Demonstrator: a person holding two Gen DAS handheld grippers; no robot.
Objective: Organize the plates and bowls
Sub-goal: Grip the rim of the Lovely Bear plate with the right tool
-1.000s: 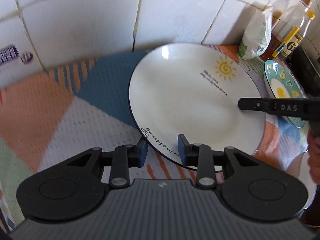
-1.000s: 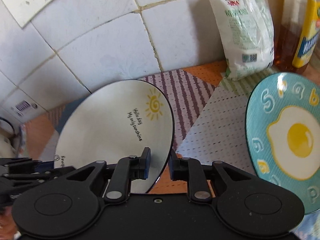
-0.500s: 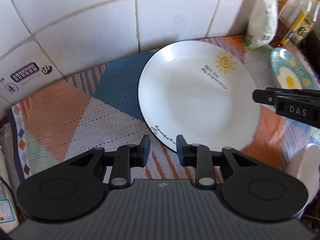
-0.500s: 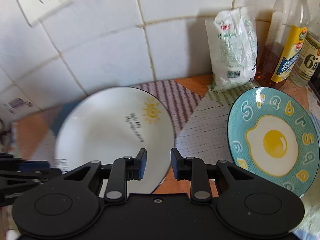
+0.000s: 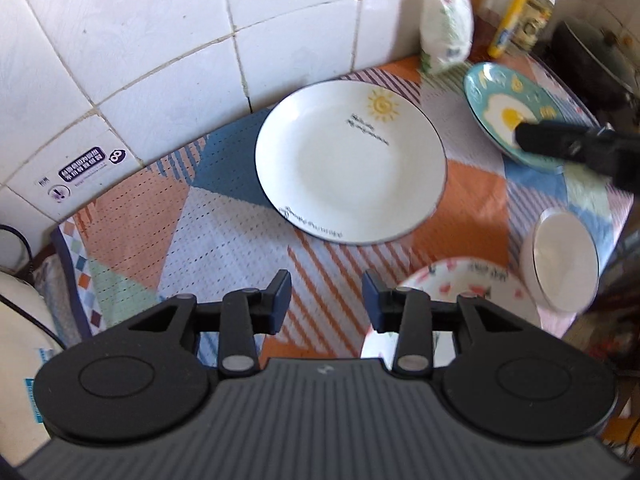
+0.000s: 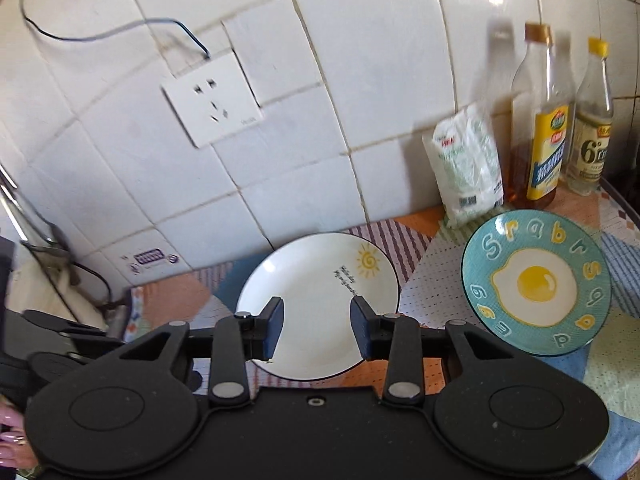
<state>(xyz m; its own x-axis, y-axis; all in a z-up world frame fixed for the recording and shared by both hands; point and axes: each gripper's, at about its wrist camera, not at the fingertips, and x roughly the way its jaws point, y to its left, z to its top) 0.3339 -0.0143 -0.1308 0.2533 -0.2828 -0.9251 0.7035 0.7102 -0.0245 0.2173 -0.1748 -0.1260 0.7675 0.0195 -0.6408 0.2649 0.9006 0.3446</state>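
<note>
A white plate with a sun drawing (image 5: 350, 160) lies flat on the patterned mat by the tiled wall; it also shows in the right wrist view (image 6: 320, 300). A teal plate with a fried-egg picture (image 5: 508, 112) (image 6: 536, 282) lies to its right. A white patterned bowl (image 5: 460, 284) and a plain white bowl (image 5: 566, 258) sit at the front right. My left gripper (image 5: 326, 306) is open and empty, raised above the mat in front of the white plate. My right gripper (image 6: 316, 330) is open and empty, raised above the white plate's near edge; it also shows over the teal plate (image 5: 568, 142).
A white bag (image 6: 468, 168) and two bottles (image 6: 540, 128) stand against the wall at the back right. A wall socket (image 6: 212, 98) with a wire is above. A dark pan (image 5: 592, 64) sits at the far right. The mat's left edge (image 5: 64, 248) borders a white appliance.
Both grippers have let go of the white plate's rim, opened, and pulled back and up. The plate now lies flat on the mat.
</note>
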